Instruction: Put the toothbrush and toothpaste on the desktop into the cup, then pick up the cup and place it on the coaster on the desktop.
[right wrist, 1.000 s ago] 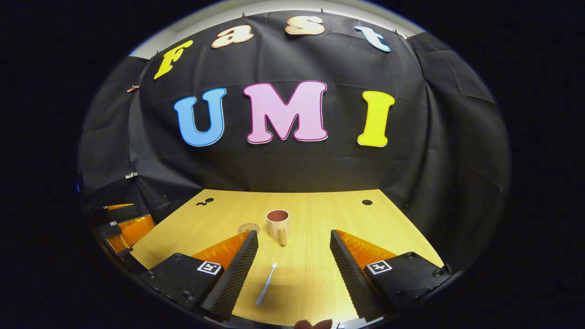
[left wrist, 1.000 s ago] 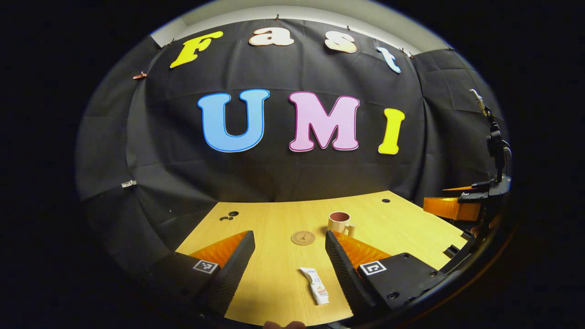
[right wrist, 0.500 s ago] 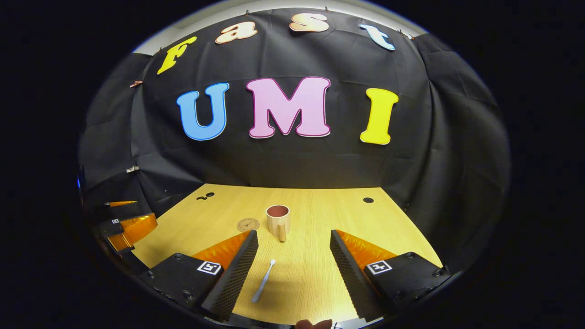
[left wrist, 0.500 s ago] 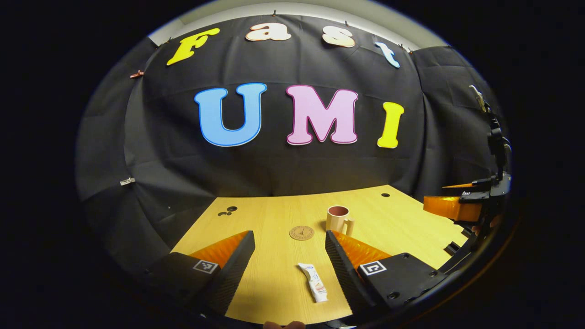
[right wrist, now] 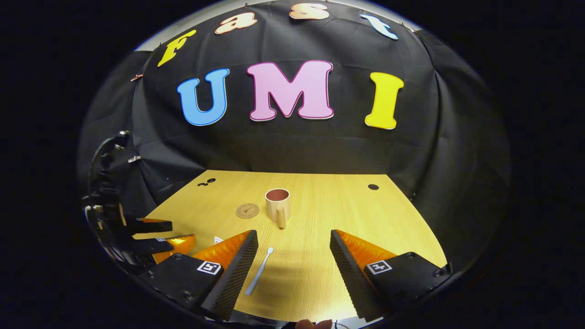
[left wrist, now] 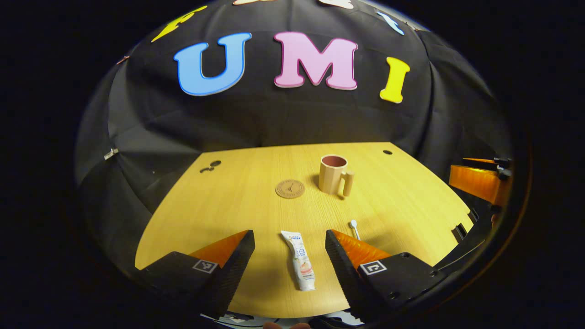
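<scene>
Looking from the near edge across the table [left wrist: 219, 201] toward the back wall, both views. Left gripper view tilting down, sitting left, close over the toothpaste [left wrist: 299, 260]. Right gripper view sitting right, close over the toothbrush [right wrist: 259, 277]. Sharing the cup [right wrist: 277, 204], coaster [right wrist: 247, 210] and table between them.

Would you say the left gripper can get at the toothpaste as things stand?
Probably yes: the left gripper is open, and the toothpaste lies flat on the desktop between its fingers with nothing in the way.
</scene>
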The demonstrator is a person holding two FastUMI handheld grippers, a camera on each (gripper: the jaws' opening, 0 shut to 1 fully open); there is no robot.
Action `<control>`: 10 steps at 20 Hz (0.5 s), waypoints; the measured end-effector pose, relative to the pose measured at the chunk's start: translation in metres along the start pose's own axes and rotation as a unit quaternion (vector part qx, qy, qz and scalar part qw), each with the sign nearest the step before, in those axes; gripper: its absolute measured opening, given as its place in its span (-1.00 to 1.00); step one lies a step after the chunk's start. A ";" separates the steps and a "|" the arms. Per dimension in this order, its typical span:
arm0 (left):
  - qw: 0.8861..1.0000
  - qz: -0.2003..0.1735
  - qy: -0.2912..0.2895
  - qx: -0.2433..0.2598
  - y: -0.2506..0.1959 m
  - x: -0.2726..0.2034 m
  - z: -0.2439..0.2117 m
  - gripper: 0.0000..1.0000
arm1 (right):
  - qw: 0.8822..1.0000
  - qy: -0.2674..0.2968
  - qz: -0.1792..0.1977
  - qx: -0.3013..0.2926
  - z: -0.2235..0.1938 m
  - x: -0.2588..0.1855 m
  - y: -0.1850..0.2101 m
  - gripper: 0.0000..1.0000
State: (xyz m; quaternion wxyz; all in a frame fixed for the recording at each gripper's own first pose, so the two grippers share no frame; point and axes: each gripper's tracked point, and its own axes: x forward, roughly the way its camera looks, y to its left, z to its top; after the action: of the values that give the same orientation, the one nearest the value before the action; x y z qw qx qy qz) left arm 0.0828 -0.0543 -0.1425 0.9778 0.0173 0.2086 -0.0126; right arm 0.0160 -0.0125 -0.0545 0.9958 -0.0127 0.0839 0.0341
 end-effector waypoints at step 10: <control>0.993 0.031 0.110 0.011 -0.007 0.074 -0.053 0.73 | 0.998 0.054 0.024 0.016 -0.031 0.031 -0.022 0.96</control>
State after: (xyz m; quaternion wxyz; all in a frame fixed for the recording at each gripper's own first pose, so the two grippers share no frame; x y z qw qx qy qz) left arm 0.1280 -0.0603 -0.2215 0.9484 0.0356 0.3145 0.0175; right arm 0.0425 -0.0334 -0.0896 0.9889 0.0033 0.1379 0.0557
